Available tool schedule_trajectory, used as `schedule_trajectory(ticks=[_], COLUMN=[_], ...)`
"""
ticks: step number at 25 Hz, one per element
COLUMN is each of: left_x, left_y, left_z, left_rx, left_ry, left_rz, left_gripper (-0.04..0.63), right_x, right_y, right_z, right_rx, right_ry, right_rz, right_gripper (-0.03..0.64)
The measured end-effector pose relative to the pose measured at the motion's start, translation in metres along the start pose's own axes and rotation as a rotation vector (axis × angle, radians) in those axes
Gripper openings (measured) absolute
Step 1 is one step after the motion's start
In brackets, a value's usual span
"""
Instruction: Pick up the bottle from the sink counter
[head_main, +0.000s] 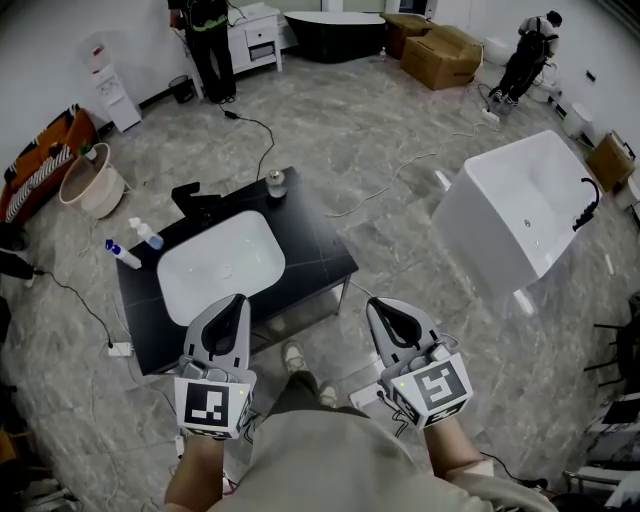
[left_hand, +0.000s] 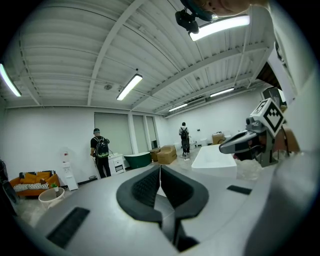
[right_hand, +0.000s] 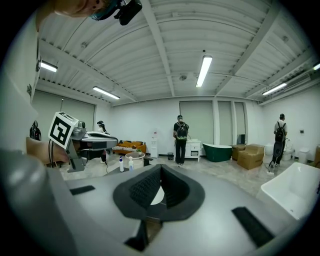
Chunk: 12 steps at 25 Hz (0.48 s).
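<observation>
Between your left gripper's (head_main: 236, 302) fingertips there is nothing: the jaws are pressed together. The right gripper (head_main: 384, 312) is closed and empty in the same way. You hold both close to your body, well short of the bottles, so I judge the task to be at its very start, with no reach begun.

Two bottles stand at the left end of the sink counter (head_main: 320, 240), left of the white basin (head_main: 222, 265). One is a white spray bottle (head_main: 147, 233); just beside it is a blue-capped bottle (head_main: 122, 253). A small round container (head_main: 276, 183) sits at the back edge, near the black faucet (head_main: 196, 198). Which one the task means I cannot tell.

Your next move calls for opening one gripper, probably the left as the nearer, then lowering it around a bottle's body without knocking its neighbour.

The counter is a dark, glossy slab. Cables (head_main: 262, 135) trail over the grey stone-look floor, a white bathtub (head_main: 520, 210) stands well apart to your right, and two people stand at the far wall.
</observation>
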<state>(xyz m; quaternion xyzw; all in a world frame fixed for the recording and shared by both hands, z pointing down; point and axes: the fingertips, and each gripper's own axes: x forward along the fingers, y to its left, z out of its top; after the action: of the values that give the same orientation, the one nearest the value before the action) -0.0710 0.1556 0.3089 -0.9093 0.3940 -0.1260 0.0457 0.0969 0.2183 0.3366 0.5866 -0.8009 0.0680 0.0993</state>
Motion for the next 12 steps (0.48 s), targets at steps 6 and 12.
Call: schedule_trajectory(ticks=[6,12], left_x=[0.019,0.046], left_y=[0.015,0.04], left_z=[-0.005,-0.014], left_rx=[-0.014,-0.034], left_ry=[0.003,0.011], left_rz=[-0.004,-0.016], left_gripper=[0.009,0.009], right_x=[0.029,0.073], right_y=[-0.002,-0.005], right_z=[0.003,0.007], right_rx=[-0.016,-0.024], right_ry=[0.011,0.042], right_rz=[0.03,0.047], right_gripper=[-0.003,-0.003])
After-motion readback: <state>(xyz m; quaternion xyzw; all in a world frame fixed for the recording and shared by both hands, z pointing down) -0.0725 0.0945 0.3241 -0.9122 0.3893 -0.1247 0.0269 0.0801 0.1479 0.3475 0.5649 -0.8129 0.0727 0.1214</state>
